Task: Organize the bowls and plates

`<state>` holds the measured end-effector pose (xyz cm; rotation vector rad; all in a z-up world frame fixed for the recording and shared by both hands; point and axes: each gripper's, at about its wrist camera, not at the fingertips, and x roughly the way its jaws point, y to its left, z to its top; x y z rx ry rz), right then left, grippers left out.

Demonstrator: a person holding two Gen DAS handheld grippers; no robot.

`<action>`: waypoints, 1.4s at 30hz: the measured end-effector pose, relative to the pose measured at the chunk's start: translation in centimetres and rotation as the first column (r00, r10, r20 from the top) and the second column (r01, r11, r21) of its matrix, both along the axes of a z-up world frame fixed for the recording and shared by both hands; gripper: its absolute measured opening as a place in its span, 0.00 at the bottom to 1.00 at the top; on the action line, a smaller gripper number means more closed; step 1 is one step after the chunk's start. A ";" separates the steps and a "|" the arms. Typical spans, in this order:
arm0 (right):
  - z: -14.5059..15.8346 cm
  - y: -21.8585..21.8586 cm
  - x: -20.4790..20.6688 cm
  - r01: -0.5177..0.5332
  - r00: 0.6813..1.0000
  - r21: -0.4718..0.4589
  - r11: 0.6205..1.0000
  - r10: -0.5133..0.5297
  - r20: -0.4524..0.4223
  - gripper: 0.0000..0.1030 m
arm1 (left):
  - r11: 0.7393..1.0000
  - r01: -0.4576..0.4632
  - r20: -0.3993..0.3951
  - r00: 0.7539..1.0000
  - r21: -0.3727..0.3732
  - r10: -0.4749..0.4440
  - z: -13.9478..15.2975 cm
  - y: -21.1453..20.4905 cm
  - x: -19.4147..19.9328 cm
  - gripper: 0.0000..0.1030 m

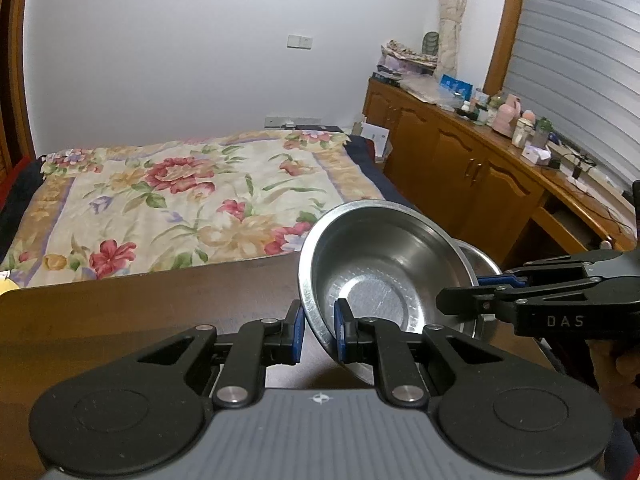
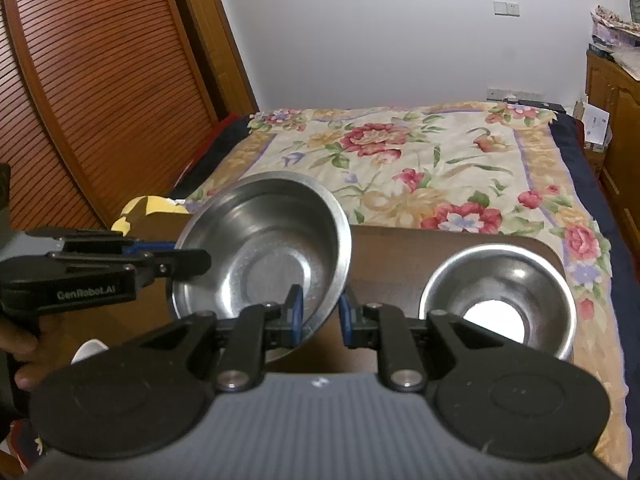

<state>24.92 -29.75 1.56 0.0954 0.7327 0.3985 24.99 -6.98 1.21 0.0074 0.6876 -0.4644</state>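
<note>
**Operator A:** Nearest our cameras we see each claw's grey housing and black linkage. Beyond them lies the dark brown table (image 2: 400, 248). Behind it is a bed with a floral cover (image 1: 192, 196), with a white wall at the far side.

**Operator B:** Confirmed. A slatted wooden door (image 2: 100, 92) stands to the left of the bed. A wooden cabinet (image 1: 452, 152) with small bottles and figurines on top runs along the right, under a window blind (image 1: 580, 48).

**Operator A:** Our large steel bowl (image 1: 372, 264) is tilted, its opening turned toward the cameras. It appears lifted clear of the table.

**Operator B:** Our left claw (image 1: 319, 328) is clamped on the bowl's rim, one blue pad inside and one outside. Our right claw (image 2: 320, 314) is clamped on the rim at the opposite side in the same way.

**Operator A:** A second, smaller steel bowl (image 2: 500, 300) sits upright on the table. It is just to the right of the held bowl and partly behind it in the left wrist view.

**Operator B:** A yellow object (image 2: 148, 210) shows at the table's far left edge. We cannot tell what it is.
</note>
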 end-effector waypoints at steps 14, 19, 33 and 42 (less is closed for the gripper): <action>0.2 -0.4 -4.5 0.014 1.000 -0.007 1.000 -0.013 0.022 0.20 | 0.999 0.043 0.037 0.998 -0.022 -0.043 0.6 0.2 -5.3 0.16; 0.1 -0.3 -5.8 0.009 1.000 -0.008 1.000 -0.009 0.028 0.20 | 0.998 0.049 0.042 0.998 -0.040 -0.048 0.4 0.6 -7.1 0.17; -1.0 -0.3 -8.6 -0.008 1.000 0.022 1.000 0.007 0.030 0.20 | 0.996 0.077 0.062 0.995 -0.038 -0.075 -0.1 1.1 -10.6 0.17; -2.8 -0.9 -11.3 -0.020 1.000 0.048 0.999 0.020 0.004 0.20 | 0.992 0.123 0.041 0.992 -0.030 -0.122 -1.9 1.2 -12.9 0.17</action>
